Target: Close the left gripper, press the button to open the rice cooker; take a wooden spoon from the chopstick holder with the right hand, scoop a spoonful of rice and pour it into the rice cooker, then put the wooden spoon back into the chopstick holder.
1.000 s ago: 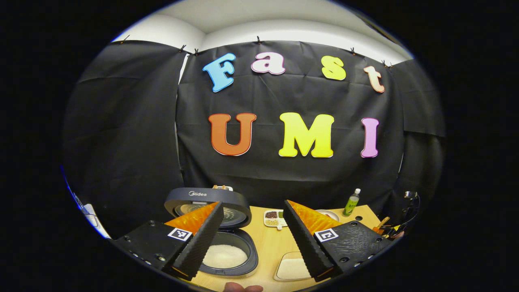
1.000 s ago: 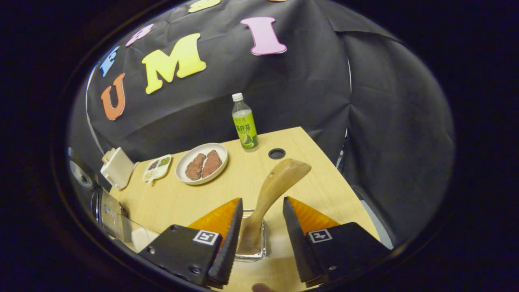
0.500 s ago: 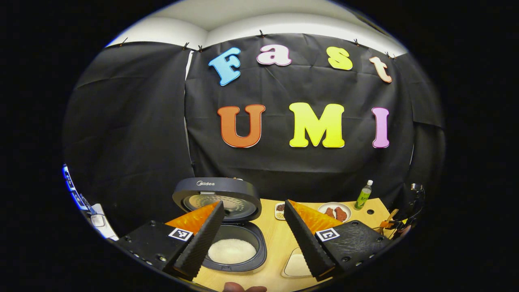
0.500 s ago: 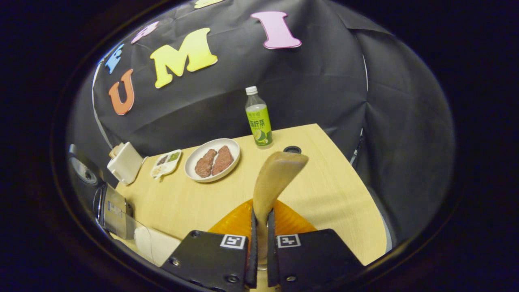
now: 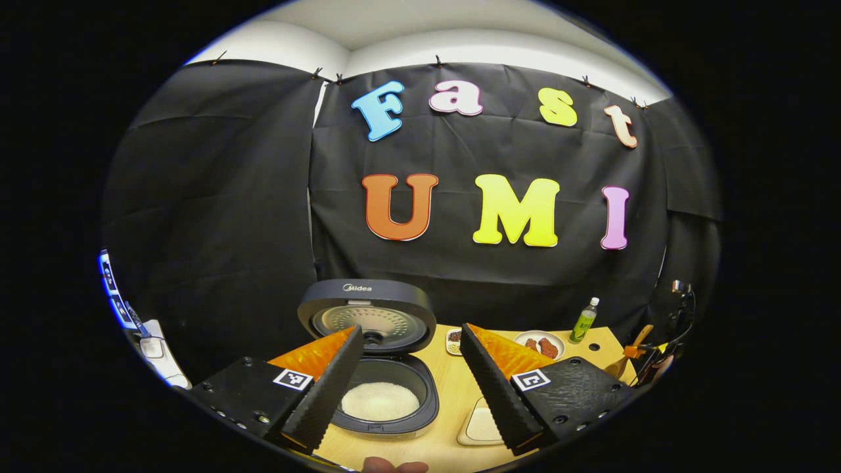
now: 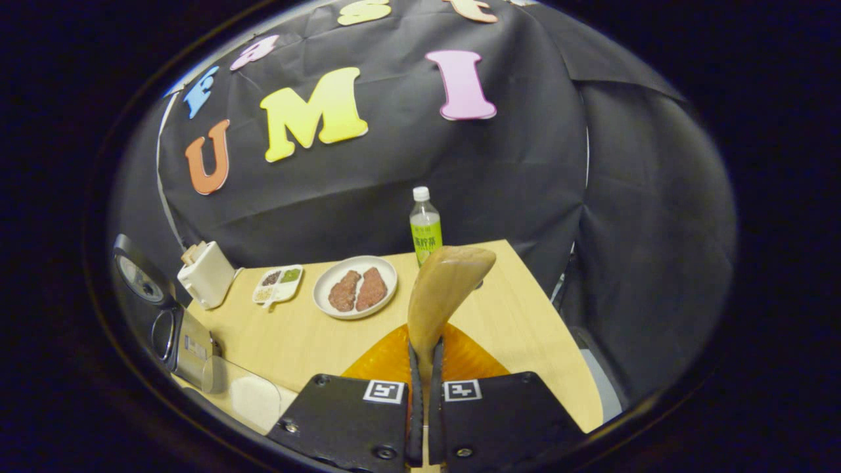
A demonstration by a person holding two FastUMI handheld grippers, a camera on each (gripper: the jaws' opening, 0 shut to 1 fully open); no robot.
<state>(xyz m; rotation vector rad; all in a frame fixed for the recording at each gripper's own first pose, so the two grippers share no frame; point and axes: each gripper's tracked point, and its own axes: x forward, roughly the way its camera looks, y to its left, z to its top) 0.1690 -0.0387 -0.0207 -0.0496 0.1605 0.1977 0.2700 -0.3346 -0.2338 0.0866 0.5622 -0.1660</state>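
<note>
Right tool (image 6: 424, 394): fingers drawn tight together, clamped on the handle of the wooden spoon (image 6: 447, 282). Spoon bowl stands up and leans a little to the right, clear of the worktop (image 6: 309, 335). I cannot see the chopstick holder under the tool, so I cannot say whether the handle's end is free of it.

Left tool (image 5: 410, 387): fingers spread wide, holding nothing, hovering above the near edge of the worktop.

Rice cooker (image 5: 381, 394) sits toward the left end of the worktop, lid (image 5: 366, 316) tipped up and back, white rice visible in the pot. Button step reads as done.

Shallow dish of rice (image 5: 484, 427) lies just right of the cooker, near the front edge; in the right gripper view I take the pale tray at lower left for the same dish (image 6: 253, 402).

Other items along the back edge: plate with two brown pieces (image 6: 355, 287), small divided dish (image 6: 278, 284), green bottle (image 6: 426, 226), white box (image 6: 205, 274). All well apart from the spoon's likely path.

Step in hand, as I judge it: spoon taken, scoop not yet begun.

Next move calls for carrying the spoon left across the worktop to the rice dish, tipping the bowl down and under the rice. Grip is on a narrow handle, so the spoon may twist in the fingers when it digs in.
</note>
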